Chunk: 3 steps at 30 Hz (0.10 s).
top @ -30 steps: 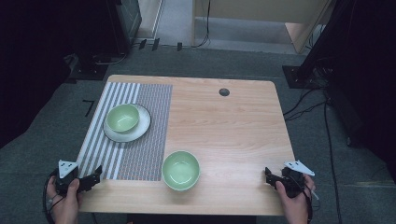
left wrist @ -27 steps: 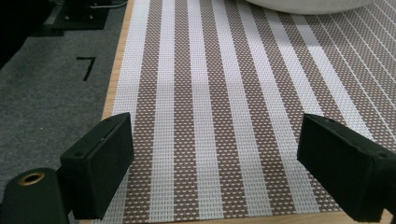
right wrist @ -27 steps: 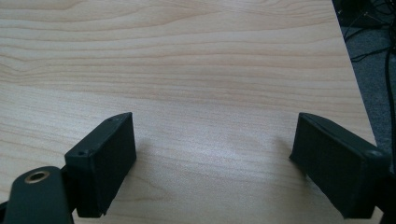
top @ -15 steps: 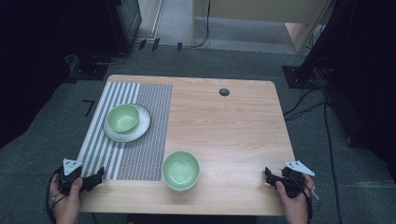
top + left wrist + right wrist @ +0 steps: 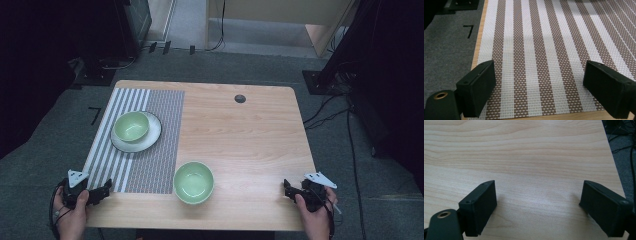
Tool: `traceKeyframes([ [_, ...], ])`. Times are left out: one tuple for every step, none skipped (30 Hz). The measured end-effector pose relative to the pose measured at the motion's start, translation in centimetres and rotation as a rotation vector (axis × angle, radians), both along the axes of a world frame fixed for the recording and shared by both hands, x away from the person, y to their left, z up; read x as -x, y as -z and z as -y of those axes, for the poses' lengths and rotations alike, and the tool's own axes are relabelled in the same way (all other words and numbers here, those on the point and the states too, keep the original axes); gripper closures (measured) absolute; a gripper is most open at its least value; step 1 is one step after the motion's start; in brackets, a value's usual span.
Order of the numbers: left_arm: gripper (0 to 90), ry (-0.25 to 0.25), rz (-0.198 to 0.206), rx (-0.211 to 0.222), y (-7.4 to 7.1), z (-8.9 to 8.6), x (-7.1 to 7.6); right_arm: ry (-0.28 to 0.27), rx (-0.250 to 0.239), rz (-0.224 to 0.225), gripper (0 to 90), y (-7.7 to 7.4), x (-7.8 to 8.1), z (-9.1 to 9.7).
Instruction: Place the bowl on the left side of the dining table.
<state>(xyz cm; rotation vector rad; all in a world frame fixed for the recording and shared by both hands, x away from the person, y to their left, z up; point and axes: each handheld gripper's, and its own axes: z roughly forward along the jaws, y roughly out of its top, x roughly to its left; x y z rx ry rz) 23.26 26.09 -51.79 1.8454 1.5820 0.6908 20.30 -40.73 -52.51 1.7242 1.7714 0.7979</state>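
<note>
Your left gripper (image 5: 102, 192) sits at the near left corner of the bench (image 5: 250, 135), jaws spread wide apart over the near edge of the striped mat (image 5: 544, 50), holding nothing. Your right gripper (image 5: 290, 189) rests at the near right corner, jaws equally wide over bare wood, also empty. Nearest to both, the green bowl (image 5: 193, 182) stands upright on the wood just off the mat's near right corner, between the two grippers and apart from each. On the mat's far half, a second green bowl (image 5: 131, 125) sits on a white plate (image 5: 150, 140).
</note>
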Motion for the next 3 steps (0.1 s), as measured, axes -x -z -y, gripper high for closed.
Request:
traceKeyframes([
  [9.9, 0.0, 0.0, -0.001, 0.0, 0.01, -0.02, -0.001, 0.0, 0.0, 13.3, 0.0, 0.0, 0.0],
  [9.7, -0.001, 0.001, 0.001, 0.01, 0.02, -0.04, 0.001, -0.001, -0.001, 13.3, 0.0, 0.0, -0.01],
  [9.7, -0.001, 0.001, 0.0, 0.01, 0.02, -0.05, 0.001, -0.001, -0.001, 13.3, 0.0, 0.0, -0.01],
])
